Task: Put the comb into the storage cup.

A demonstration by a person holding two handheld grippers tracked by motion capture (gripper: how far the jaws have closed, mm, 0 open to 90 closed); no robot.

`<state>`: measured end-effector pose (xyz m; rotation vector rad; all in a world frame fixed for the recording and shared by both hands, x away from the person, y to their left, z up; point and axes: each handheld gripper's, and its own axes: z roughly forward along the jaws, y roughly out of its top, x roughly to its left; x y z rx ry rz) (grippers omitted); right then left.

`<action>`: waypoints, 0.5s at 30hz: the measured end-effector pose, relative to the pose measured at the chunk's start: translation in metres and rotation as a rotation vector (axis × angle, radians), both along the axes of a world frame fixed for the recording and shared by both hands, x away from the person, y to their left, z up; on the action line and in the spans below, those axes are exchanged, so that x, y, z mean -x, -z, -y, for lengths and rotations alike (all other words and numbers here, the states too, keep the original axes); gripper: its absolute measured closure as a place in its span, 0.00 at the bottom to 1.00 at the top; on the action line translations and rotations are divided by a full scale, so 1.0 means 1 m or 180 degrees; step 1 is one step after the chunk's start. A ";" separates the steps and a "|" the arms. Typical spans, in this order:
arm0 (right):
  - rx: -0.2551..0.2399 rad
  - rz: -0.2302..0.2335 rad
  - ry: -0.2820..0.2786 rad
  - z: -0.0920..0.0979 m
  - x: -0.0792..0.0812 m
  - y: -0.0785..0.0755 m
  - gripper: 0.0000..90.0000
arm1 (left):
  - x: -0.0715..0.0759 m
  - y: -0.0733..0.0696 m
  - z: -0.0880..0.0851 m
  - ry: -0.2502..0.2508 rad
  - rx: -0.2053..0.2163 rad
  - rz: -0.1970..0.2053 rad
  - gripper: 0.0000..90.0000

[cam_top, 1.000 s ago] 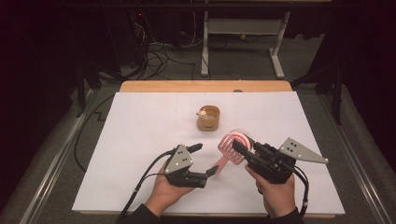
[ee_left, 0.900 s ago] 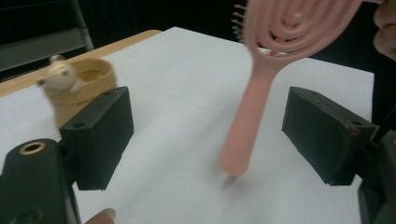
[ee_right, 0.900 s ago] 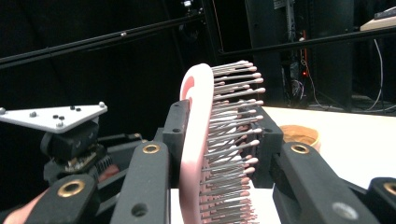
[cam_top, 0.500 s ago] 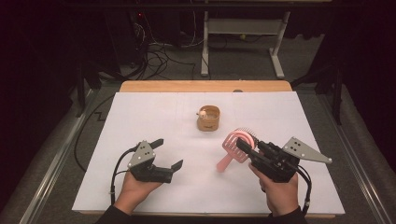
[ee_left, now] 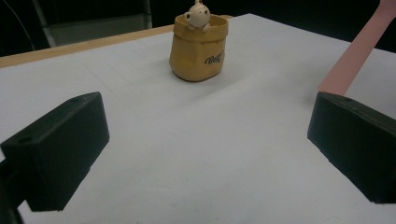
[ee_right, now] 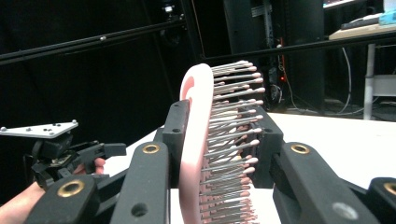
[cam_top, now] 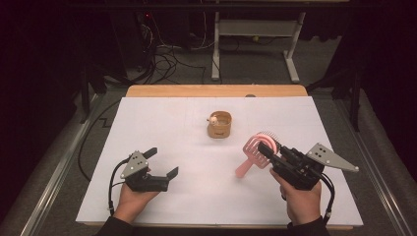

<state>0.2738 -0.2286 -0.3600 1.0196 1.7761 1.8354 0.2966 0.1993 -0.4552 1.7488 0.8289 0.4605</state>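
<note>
Two grippers, one pink brush and one tan pouch share the white table top (cam_top: 162, 118). At the left, the left gripper (cam_top: 162, 162) rests low near the front edge, its jaws having just spread wide with nothing between them; bare surface lies all around it. The tan pouch (cam_top: 220, 126) stands mid-table. At the right, the right gripper (cam_top: 268, 153) clenches the pink brush (cam_top: 255, 149) by its head, handle slanting down-left toward the table, bristles facing away from the person.
</note>
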 end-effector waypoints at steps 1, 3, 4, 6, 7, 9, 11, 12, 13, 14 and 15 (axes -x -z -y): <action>0.0000 0.0002 0.0009 0.002 0.000 0.000 0.75 | 0.000 0.000 -0.001 -0.0009 0.0021 0.0019 0.00; -0.0009 0.0006 0.0049 0.005 -0.001 0.000 0.75 | 0.000 0.000 -0.004 -0.0037 0.0060 0.0056 0.00; 0.0001 0.0013 0.0068 0.007 -0.001 0.000 0.75 | 0.000 0.000 -0.005 -0.0036 0.0072 0.0065 0.00; 0.0028 0.0023 0.0114 0.011 -0.002 0.000 0.75 | 0.000 0.002 -0.007 -0.0035 0.0095 0.0073 0.00; 0.0024 0.0027 0.0140 0.013 -0.003 0.000 0.75 | 0.000 0.003 -0.008 -0.0044 0.0111 0.0070 0.00; -0.0002 0.0018 0.0178 0.018 -0.004 0.001 0.75 | 0.000 0.003 -0.009 -0.0036 0.0123 0.0062 0.00; -0.0019 -0.0016 0.0224 0.023 -0.005 0.002 0.75 | 0.001 0.002 -0.013 -0.0060 0.0170 0.0073 0.00; -0.0024 -0.0017 0.0248 0.025 -0.005 0.002 0.75 | 0.001 0.001 -0.014 -0.0080 0.0167 0.0082 0.00; -0.0031 -0.0011 0.0262 0.027 -0.005 0.002 0.75 | 0.002 0.001 -0.016 -0.0096 0.0211 0.0076 0.00; -0.0044 -0.0014 0.0275 0.029 -0.005 0.002 0.75 | 0.002 0.000 -0.018 -0.0091 0.0251 0.0075 0.00; -0.0045 -0.0001 0.0284 0.030 -0.006 0.002 0.75 | 0.002 0.000 -0.019 -0.0100 0.0256 0.0087 0.00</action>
